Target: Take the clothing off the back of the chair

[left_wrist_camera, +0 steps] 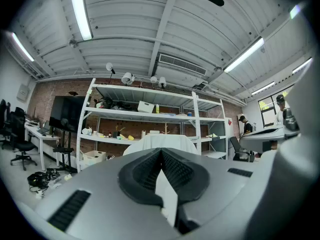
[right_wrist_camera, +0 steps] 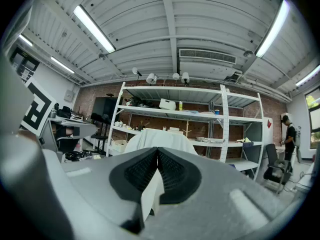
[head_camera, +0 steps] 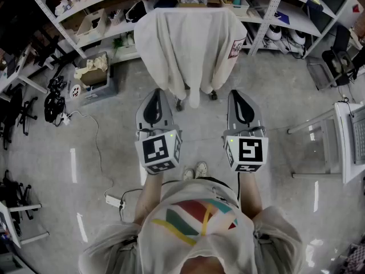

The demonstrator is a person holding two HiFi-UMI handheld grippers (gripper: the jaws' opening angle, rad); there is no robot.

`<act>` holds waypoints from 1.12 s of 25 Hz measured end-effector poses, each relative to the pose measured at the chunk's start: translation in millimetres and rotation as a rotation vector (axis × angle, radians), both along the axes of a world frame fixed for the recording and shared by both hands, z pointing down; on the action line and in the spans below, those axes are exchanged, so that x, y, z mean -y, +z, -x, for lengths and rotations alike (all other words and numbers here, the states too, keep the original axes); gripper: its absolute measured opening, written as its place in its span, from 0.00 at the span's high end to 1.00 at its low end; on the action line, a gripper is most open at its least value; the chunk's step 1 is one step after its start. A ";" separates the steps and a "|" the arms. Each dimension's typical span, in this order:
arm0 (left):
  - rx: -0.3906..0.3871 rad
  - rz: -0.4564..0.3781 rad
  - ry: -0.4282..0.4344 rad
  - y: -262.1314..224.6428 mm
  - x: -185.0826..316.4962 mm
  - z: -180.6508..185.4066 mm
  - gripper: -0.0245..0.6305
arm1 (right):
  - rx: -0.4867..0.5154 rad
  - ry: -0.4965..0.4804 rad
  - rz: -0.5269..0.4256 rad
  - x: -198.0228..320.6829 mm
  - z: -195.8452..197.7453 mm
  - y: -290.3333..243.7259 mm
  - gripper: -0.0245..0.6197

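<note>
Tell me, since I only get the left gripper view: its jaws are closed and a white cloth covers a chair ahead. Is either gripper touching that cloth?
Observer: No. The head view shows the left gripper and right gripper side by side, both short of the cloth.
Operator: Is the right one holding anything?
Observer: No. The right gripper view shows its jaws closed with nothing between them.
Operator: How does the cloth hang?
Observer: It covers the whole back and hangs low. Only the wheels of the chair show beneath it.
</note>
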State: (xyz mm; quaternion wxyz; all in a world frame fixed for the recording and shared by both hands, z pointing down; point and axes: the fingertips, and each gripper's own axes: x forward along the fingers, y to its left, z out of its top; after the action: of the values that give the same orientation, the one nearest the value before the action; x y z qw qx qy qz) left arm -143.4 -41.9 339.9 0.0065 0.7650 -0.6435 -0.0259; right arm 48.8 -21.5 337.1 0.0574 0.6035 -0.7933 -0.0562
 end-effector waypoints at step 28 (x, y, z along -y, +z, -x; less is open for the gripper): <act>-0.030 0.016 -0.046 13.6 18.9 -23.6 0.94 | 0.055 -0.040 0.023 19.7 -41.4 10.0 0.95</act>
State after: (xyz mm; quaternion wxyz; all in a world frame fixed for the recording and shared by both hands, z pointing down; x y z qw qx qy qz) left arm -119.8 -60.7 353.5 0.0217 0.7496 -0.6608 -0.0324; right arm 90.2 -41.2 347.2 0.0414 0.5881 -0.8071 -0.0313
